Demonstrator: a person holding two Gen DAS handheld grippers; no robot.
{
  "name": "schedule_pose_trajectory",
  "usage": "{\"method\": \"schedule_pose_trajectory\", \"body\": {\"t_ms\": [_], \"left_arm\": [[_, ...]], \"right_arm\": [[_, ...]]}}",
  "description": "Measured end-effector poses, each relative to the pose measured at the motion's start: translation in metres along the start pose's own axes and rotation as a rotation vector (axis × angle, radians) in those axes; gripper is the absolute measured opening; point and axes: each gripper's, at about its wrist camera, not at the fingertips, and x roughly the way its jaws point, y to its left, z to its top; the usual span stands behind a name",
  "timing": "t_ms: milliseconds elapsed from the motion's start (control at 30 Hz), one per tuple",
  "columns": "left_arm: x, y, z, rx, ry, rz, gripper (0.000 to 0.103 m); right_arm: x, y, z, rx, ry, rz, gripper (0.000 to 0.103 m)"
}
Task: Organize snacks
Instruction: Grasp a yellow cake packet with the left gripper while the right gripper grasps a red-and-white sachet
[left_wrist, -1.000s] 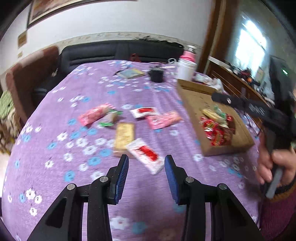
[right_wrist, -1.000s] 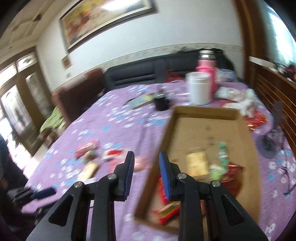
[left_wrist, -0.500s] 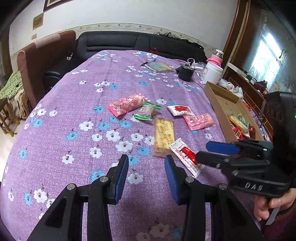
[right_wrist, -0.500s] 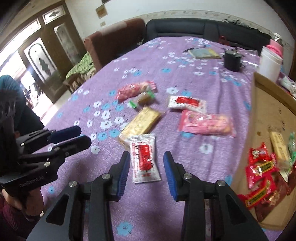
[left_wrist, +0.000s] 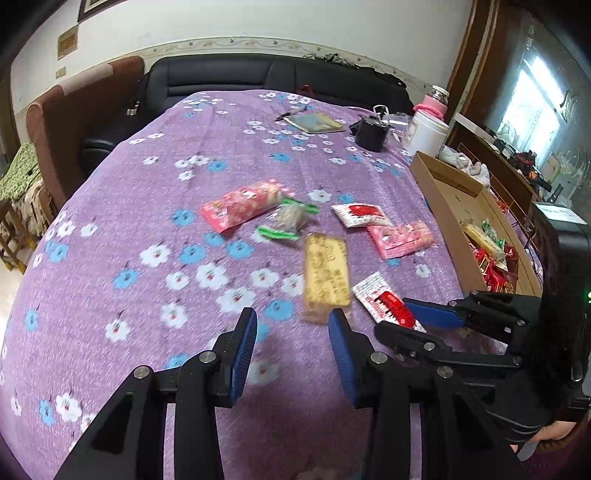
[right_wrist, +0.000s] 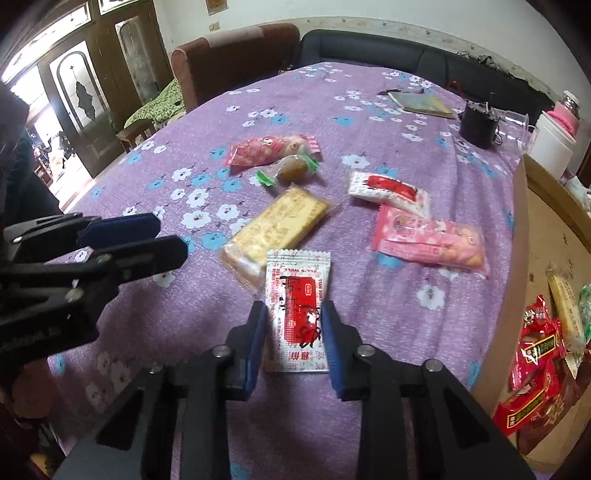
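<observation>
fingers of the right gripper (right_wrist: 293, 334) sit spread on either side of a white-and-red sachet (right_wrist: 297, 310) lying flat on the purple floral cloth (right_wrist: 369, 122), blue pads close to its edges but whether they touch it cannot be told. left gripper (left_wrist: 291, 349) hangs over bare cloth just left of it, fingers wide apart and holding nothing. just past the sachet lies a yellow biscuit pack (right_wrist: 277, 229), its near corner under the sachet's top edge. farther on, a pink packet (right_wrist: 430, 240) and a second white-and-red sachet (right_wrist: 388, 190) lie to the right, a green-ended candy (right_wrist: 291, 168) and a red-pink packet (right_wrist: 271, 149) to the left, these two touching. cardboard box (right_wrist: 517, 229) stands along the right edge (red wrappers (right_wrist: 532, 373) and a biscuit bar inside). at the far end: a book (right_wrist: 421, 103), a black cup (right_wrist: 478, 125), a white jar (right_wrist: 556, 146).
</observation>
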Motion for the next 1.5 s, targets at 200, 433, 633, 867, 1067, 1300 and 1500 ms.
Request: {"method": "schedule_pose_trajectory", "body": {"t_ms": [200, 433, 633, 867, 1067, 1300, 1500], "left_arm": [[0.022, -0.025, 0.017, 0.060, 0.017, 0.028, 0.063], [0.059, -0.039, 0.027, 0.080, 0.068, 0.078, 0.048], [0.066, -0.041, 0.027, 0.085, 0.032, 0.117, 0.035], [0.052, -0.043, 0.014, 0.104, 0.011, 0.113, 0.035], [0.025, -0.034, 0.002, 0.069, -0.021, 0.086, 0.035], [0.004, -0.035, -0.002, 0.068, -0.056, 0.079, 0.035], [-0.009, -0.040, -0.006, 0.077, -0.077, 0.079, 0.035]], "right_arm": [[-0.025, -0.038, 0.004, 0.135, -0.094, -0.003, 0.026], [-0.032, -0.055, 0.004, 0.208, -0.121, 0.021, 0.026], [-0.034, -0.052, 0.003, 0.204, -0.137, 0.026, 0.026], [-0.030, -0.050, 0.001, 0.198, -0.131, 0.014, 0.026], [-0.028, -0.047, 0.001, 0.188, -0.129, 0.012, 0.026], [-0.025, -0.044, 0.000, 0.178, -0.128, 0.006, 0.026], [-0.027, -0.044, -0.001, 0.185, -0.135, 0.005, 0.026]]}}
